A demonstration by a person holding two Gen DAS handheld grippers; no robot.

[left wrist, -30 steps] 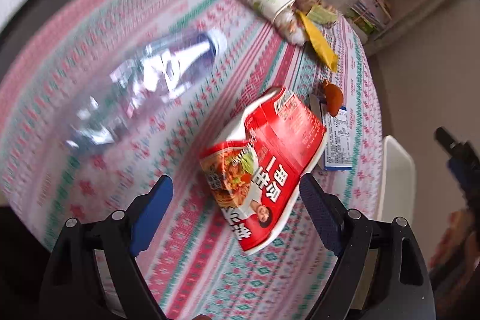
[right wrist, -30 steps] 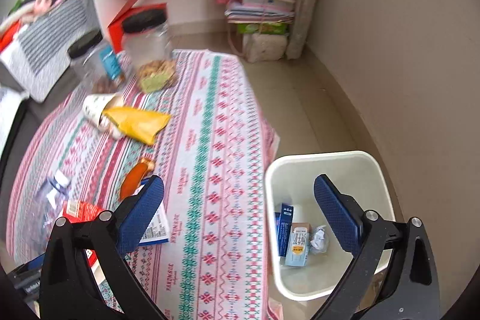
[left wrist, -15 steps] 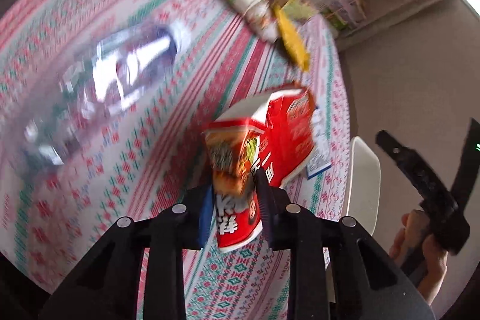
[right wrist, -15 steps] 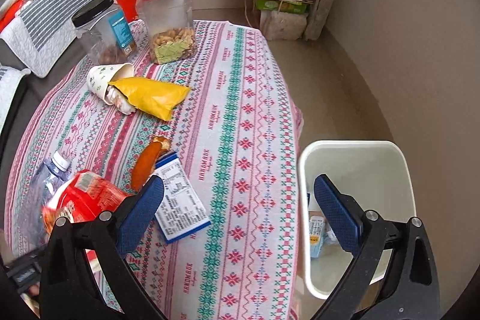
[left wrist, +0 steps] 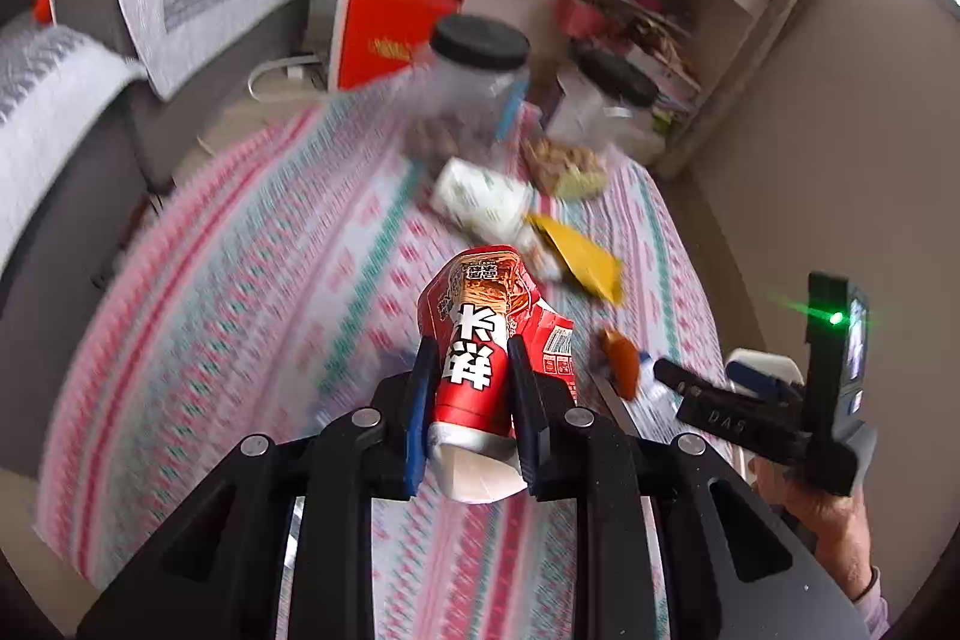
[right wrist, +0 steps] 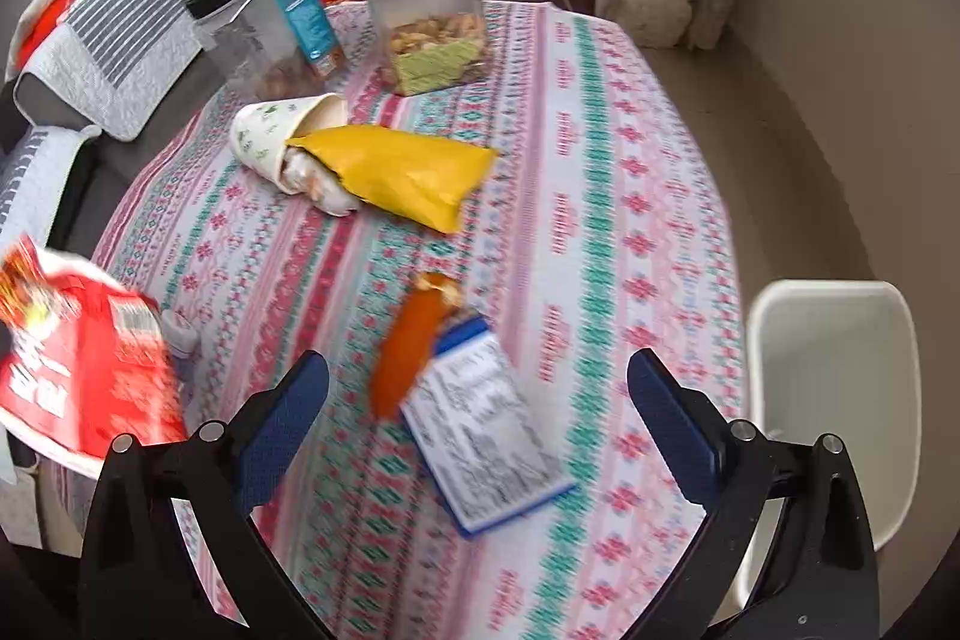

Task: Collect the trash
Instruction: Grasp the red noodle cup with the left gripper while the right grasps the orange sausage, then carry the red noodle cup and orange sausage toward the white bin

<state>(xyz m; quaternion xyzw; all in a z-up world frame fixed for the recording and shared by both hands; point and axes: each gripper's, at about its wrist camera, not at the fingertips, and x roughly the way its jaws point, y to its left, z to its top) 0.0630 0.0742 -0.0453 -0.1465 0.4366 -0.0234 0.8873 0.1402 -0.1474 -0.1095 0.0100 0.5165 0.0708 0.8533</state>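
Since a second ago the left gripper (left wrist: 471, 412) has gone from open above the crumpled red noodle packet (left wrist: 489, 346) to clamped on it, and the packet is now lifted clear of the pink-and-green patterned tablecloth (left wrist: 252, 292), its printed front standing up between the blue pads. The step in hand looks like the carry: one piece of trash is picked and has yet to go into the white plastic bin (right wrist: 834, 376), which stands on the floor just off the table's right edge. The next move probably calls for swinging the packet right, over the bin's open mouth, then parting the jaws; the packet is light and creased, so it may cling to a pad. The right gripper (right wrist: 477, 418) hangs with its jaws spread wide and holding nothing, above a blue-edged white printed carton (right wrist: 486, 436) and an orange sausage-shaped wrapper (right wrist: 408, 346) touching it. Farther away lie a yellow paper bag (right wrist: 402, 172) and a tipped white paper cup (right wrist: 270, 136).
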